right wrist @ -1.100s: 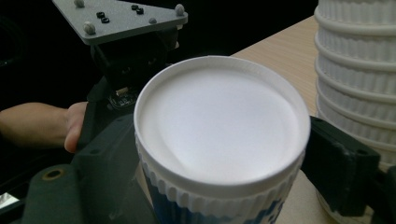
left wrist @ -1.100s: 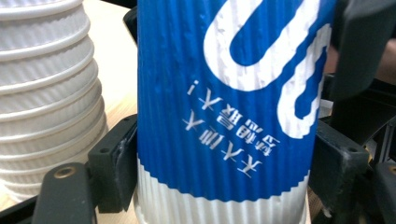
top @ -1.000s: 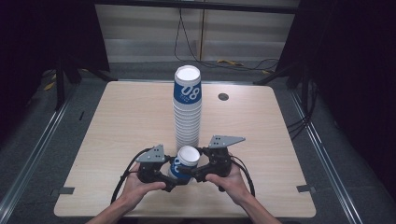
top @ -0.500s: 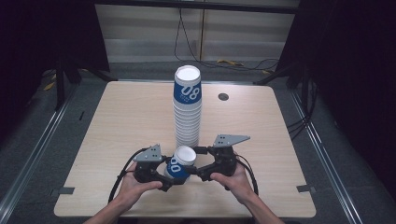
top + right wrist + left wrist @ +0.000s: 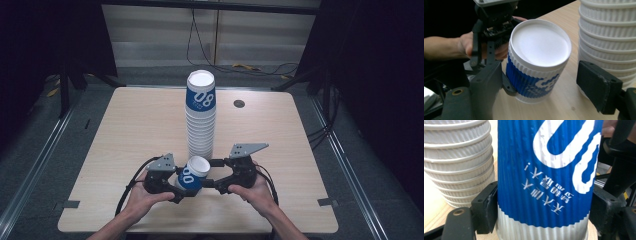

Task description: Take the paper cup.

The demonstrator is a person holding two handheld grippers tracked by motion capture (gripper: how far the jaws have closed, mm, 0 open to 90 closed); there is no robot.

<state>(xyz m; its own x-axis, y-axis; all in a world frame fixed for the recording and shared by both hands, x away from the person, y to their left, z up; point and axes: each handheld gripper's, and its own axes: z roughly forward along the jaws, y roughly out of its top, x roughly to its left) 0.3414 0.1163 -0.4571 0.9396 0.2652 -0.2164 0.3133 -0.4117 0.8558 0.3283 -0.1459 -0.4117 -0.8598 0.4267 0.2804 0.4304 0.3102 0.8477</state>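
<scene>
A single blue-and-white paper cup (image 5: pixel 192 174) is gripped upside down between the jaws of the left gripper (image 5: pixel 176 186), both pads pressed against its ribbed sides, as is seen in the left gripper view. The right gripper (image 5: pixel 216 176) is held just beside it, jaws spread wide, nothing clasped; the cup is seen ahead of them, closer to one jaw. Just beyond both grippers, the tall cup stack (image 5: pixel 201 117) is stood upside down on the table (image 5: pixel 125 125).
</scene>
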